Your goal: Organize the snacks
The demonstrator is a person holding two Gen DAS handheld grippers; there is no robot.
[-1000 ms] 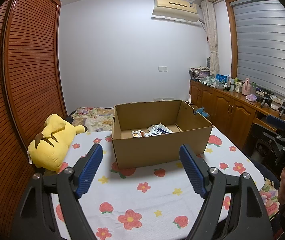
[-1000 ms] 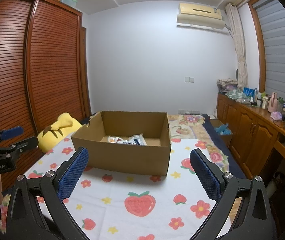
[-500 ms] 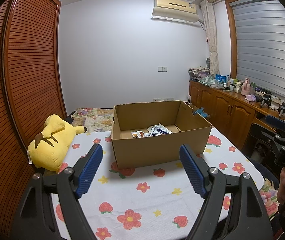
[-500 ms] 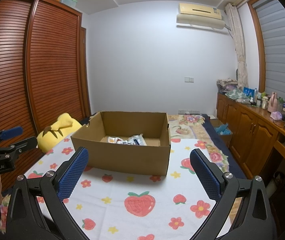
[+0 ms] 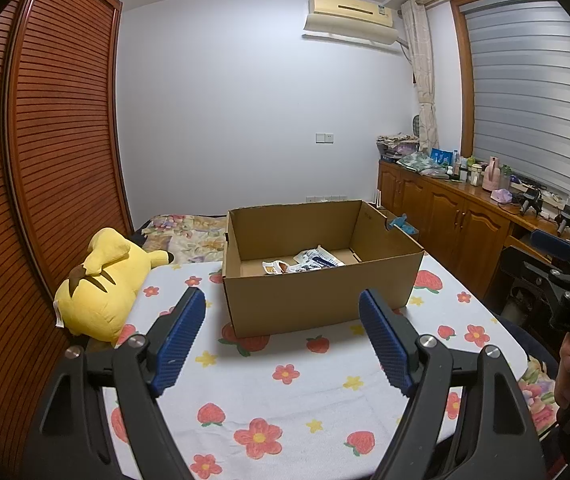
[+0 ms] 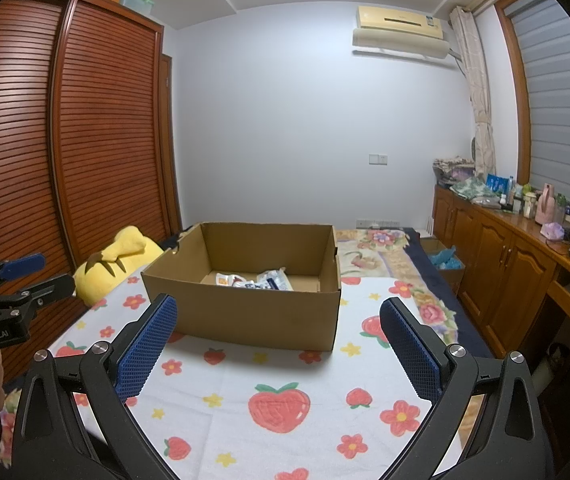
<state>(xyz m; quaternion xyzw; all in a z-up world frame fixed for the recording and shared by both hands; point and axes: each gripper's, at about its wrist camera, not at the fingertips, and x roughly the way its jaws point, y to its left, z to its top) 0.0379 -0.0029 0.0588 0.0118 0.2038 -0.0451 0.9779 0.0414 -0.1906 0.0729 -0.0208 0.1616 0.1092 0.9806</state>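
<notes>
An open brown cardboard box (image 5: 317,300) (image 6: 245,320) stands on the strawberry-and-flower tablecloth (image 5: 285,392) (image 6: 285,400). Several snack packets (image 5: 305,263) (image 6: 261,280) lie on the box floor. My left gripper (image 5: 283,336) hangs open in front of the box, blue pads wide apart, nothing between them. In the right wrist view my right gripper (image 6: 277,340) is likewise open and empty, a short way back from the box's near wall. Each gripper shows at the edge of the other's view: the right gripper (image 5: 561,276) and the left gripper (image 6: 9,292), each held by a hand.
A yellow plush toy (image 5: 101,284) (image 6: 121,260) lies at the table's left edge beside the slatted wooden wardrobe (image 5: 45,160). A wooden sideboard (image 5: 445,216) with bottles and clutter runs along the right wall. A floral bedspread (image 6: 385,248) lies behind the table.
</notes>
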